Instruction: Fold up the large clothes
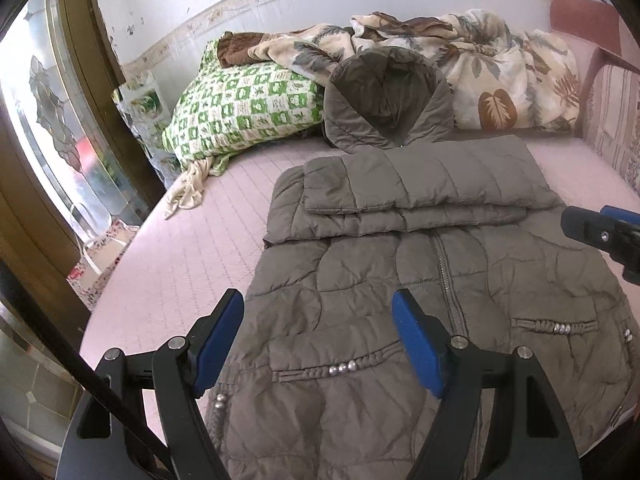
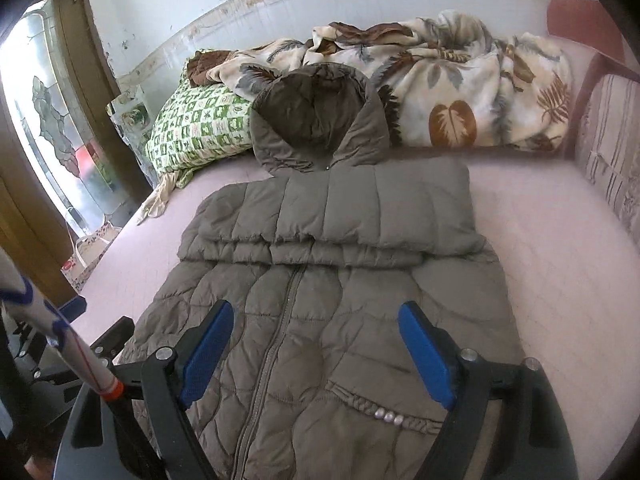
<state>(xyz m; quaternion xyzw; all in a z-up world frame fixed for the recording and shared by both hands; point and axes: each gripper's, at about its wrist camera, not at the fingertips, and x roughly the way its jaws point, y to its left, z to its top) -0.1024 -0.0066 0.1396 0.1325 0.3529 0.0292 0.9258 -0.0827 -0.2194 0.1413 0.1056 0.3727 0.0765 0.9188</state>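
A grey-brown quilted hooded jacket (image 1: 400,288) lies front up on the pink bed, zipper closed. Both sleeves (image 1: 420,184) are folded across its chest. The hood (image 1: 384,100) rests against the bedding at the back. My left gripper (image 1: 320,320) is open and empty, hovering over the jacket's lower left part. My right gripper (image 2: 316,336) is open and empty over the jacket (image 2: 328,300) near its lower middle; its tip also shows in the left wrist view (image 1: 600,232) at the right edge.
A green checked pillow (image 1: 244,108) and a leaf-print blanket (image 1: 500,68) are piled at the bed's back. A patterned chair or sofa arm (image 1: 612,112) stands at right. A stained-glass door (image 1: 48,120) and a bag (image 1: 96,264) are left of the pink mattress (image 1: 188,248).
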